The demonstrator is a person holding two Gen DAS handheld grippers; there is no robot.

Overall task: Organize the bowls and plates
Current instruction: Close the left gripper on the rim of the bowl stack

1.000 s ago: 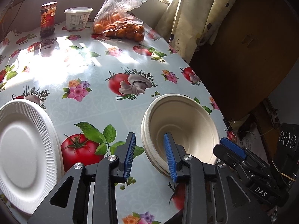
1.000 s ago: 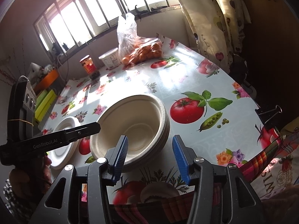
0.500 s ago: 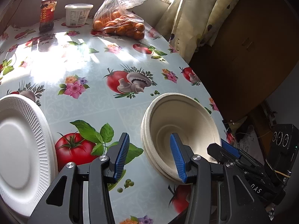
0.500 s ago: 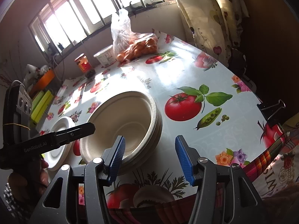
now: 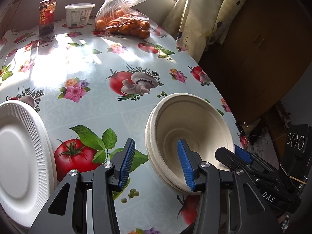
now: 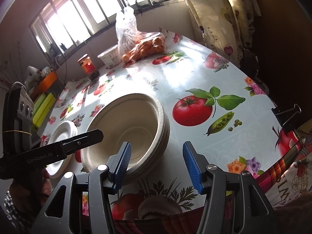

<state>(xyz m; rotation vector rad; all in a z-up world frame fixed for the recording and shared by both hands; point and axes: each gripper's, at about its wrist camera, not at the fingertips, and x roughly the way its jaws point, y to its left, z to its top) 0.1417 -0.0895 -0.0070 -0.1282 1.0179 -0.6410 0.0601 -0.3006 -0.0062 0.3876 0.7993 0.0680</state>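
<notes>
From the left wrist, the left gripper (image 5: 156,163) is hovering with jaws spread wide and empty; the near rim of the stacked bowls (image 5: 195,124) is sitting between them, toward the right finger, and the plates (image 5: 21,152) are lying well off to the left.

From the right wrist, the right gripper (image 6: 159,165) is gaping, holding nothing, with the bowls (image 6: 132,124) just ahead-left, its left finger overlapping the rim.

"DAS" stands in white letters on the black body of the right gripper (image 5: 241,156), seen from the left wrist camera. "GenRobot.AI" runs in pale letters along the black arm of the left gripper (image 6: 93,136), seen from the right wrist camera. The white plastic tub (image 5: 79,14) carries a printed panel, and the red-labelled glass jar (image 5: 46,15) has printing, both too small to read.
</notes>
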